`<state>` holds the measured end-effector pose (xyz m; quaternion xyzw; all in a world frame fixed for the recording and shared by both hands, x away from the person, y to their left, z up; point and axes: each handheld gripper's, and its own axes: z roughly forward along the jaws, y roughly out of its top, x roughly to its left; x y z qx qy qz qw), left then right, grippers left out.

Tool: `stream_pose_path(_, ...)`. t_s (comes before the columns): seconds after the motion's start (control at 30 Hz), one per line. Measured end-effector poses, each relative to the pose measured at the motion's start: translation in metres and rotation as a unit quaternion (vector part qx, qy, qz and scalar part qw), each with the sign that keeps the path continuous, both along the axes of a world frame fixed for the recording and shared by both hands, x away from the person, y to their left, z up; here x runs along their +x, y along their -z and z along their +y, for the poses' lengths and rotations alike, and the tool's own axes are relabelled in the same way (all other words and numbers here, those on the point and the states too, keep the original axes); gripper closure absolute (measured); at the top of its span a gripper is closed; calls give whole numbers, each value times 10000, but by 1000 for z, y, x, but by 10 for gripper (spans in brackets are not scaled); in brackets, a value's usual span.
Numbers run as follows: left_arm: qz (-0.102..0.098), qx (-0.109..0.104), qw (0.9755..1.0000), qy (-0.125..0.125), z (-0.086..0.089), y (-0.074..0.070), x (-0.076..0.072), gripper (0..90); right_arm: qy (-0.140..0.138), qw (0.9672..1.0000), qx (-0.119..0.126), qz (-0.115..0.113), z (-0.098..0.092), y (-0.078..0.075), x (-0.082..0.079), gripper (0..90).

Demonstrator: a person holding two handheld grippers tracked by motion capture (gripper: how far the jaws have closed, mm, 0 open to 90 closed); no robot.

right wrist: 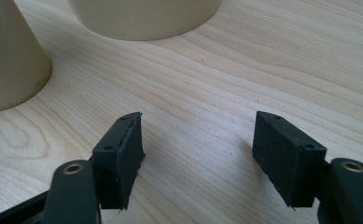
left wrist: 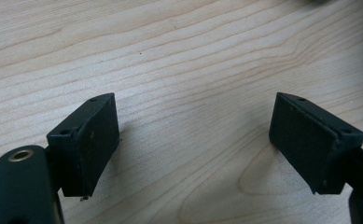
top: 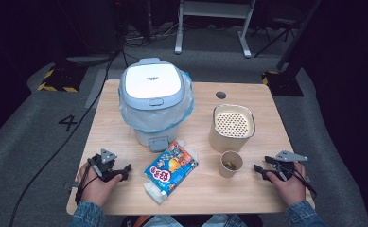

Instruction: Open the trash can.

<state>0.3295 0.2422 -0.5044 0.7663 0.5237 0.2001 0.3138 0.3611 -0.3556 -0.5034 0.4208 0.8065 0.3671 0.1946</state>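
High view: your left gripper (top: 121,171) rests on the tabletop (top: 205,194) at the near left edge, your right gripper (top: 263,170) at the near right. Between them lie a snack packet (top: 170,169) (colourful, tilted, just in front of the bin) and a small paper cup (top: 231,163) with something in it. The cup is near your right gripper's fingers, not touching. Behind the cup stands a beige canister (top: 232,127) with a perforated top. A lidded bin (top: 154,101) with a white liner sits at the far left-centre.

Left gripper view: fingers (left wrist: 93,142) spread wide, holding nothing, bare wood between them.

Right gripper view: fingers (right wrist: 123,156) also wide and holding nothing. Cup (right wrist: 9,56) stands ahead to the left, canister base (right wrist: 144,18) farther ahead, both apart from the fingers.
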Motion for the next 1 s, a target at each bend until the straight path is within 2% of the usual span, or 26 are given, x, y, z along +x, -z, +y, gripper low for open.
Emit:
stream_pose_path(0.13, -30, 4, 9999, 137, 1, -1, 0, 199, 0, 10000, 0, 0, 0, 0, 0, 336)
stream_pose_path(0.17, -2, 3, 9999, 162, 1, -3, -1, 261, 0, 10000, 1, 1, 0, 0, 0, 336)
stream_pose_path(0.2, 172, 32, 9996, 205, 2, -8, -2, 364, 2, 10000, -1, 3, 0, 0, 0, 336)
stream_pose_path(0.27, 204, 5, 9996, 201, 1, -10, -2, 367, 2, 10000, 1, 2, 0, 0, 0, 336)
stream_pose_path(0.43, 87, -125, 9994, 304, 0, -24, -4, 404, 2, 10000, 1, 2, 0, 0, 0, 336)
stream_pose_path(0.5, 94, -239, 9990, 364, -1, -31, -4, 420, 2, 10000, -1, 1, 0, 0, 0, 336)
stream_pose_path(0.57, 86, -451, 9978, 481, -3, -38, -3, 429, 1, 10000, -1, 0, 0, 0, 0, 336)
stream_pose_path(0.63, 105, -724, 9955, 601, -6, -44, -2, 433, 3, 10000, 0, 1, 0, 0, 0, 336)
stream_pose_path(0.67, 106, -776, 9947, 669, -8, -47, -2, 436, 2, 10000, -1, 0, 0, 0, 0, 336)
stream_pose_path(0.77, 62, -732, 9943, 771, -14, -56, -1, 446, 1, 10000, -1, -2, 0, 0, 0, 336)
stream_pose_path(0.87, 122, -743, 9930, 908, -23, -63, 0, 447, 2, 10000, -2, -3, 0, 0, 0, 336)
stream_pose_path(0.93, 147, -818, 9906, 1084, -34, -67, 3, 461, 2, 10000, -1, -2, 0, 0, 0, 337)
stream_pose_path(1.0, 146, -812, 9898, 1164, -38, -68, 4, 461, 1, 10000, 0, -5, 0, 0, 0, 336)
